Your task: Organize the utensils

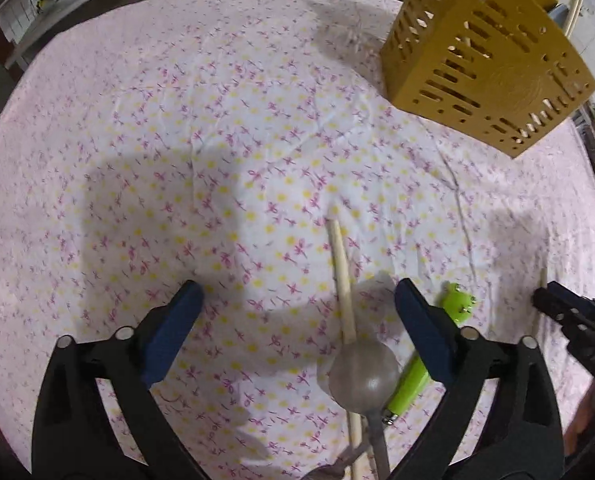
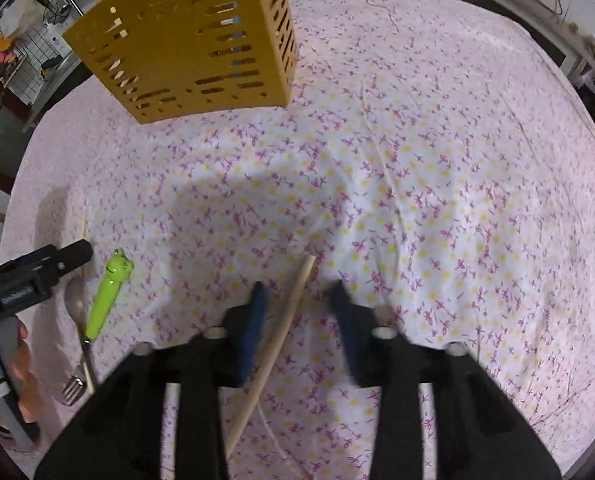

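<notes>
- Floral tablecloth (image 1: 177, 140): covers the whole work surface.
- Yellow slotted utensil holder (image 1: 485, 60): stands at the far side of the cloth; chopsticks show inside it.
- Left gripper (image 1: 297, 304): jaws spread wide, released, above a wooden chopstick (image 1: 343, 276) and a grey spoon (image 1: 363, 380), which crosses over it.
- Right gripper (image 2: 299, 292): jaws partly apart, straddling a second chopstick (image 2: 285, 324); pads not pressing it.
- Green frog-handled fork (image 2: 107, 296): lies beside the spoon.
</notes>
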